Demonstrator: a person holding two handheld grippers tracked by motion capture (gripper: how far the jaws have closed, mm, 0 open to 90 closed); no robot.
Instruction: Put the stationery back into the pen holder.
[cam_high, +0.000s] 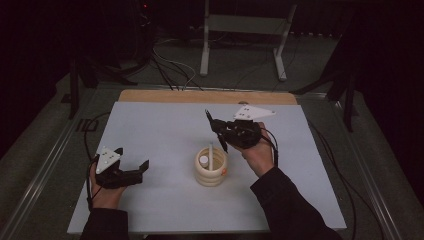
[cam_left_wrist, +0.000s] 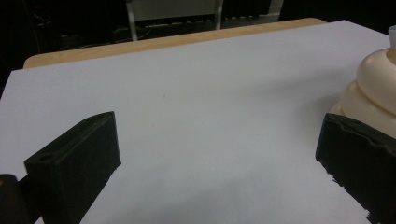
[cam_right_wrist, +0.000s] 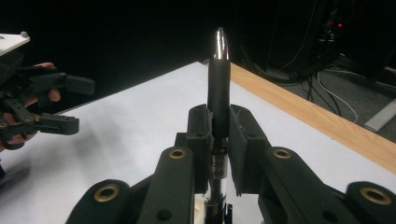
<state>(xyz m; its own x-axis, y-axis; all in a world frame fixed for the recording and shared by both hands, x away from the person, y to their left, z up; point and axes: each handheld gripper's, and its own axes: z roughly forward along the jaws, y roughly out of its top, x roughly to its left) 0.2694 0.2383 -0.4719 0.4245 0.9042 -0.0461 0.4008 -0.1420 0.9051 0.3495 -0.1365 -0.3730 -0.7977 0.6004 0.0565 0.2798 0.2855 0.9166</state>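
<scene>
A: What has the right gripper (cam_right_wrist: 219, 135) got?

B: Its jaws are clenched on a black pen (cam_right_wrist: 218, 93), gripped around the lower barrel, with the shiny rounded tip standing up past the fingertips. In the high view the right gripper (cam_high: 216, 131) is held above the counter (cam_high: 160, 125), just behind and to the right of the holder, and the pen (cam_high: 215, 131) slants up to the left.

A: And the holder?

B: A cream ribbed pen holder (cam_high: 210, 167), built like stacked rings, stands upright near the middle of the counter. A pale stick-like item (cam_high: 210, 155) rises from it and a small white cap (cam_high: 204, 160) shows inside. I cannot tell what the small orange bit at its right side is.

A: The left gripper?

B: The left gripper (cam_high: 134, 161) is released, jaws wide apart with nothing between them, low over the counter's near left part, well apart from the pen. In its own view the holder (cam_left_wrist: 373, 88) sits just behind its right-hand jaw.

A: Behind the counter?

B: A wooden edge (cam_high: 200, 96), then cables (cam_high: 170, 67) on the floor.
</scene>
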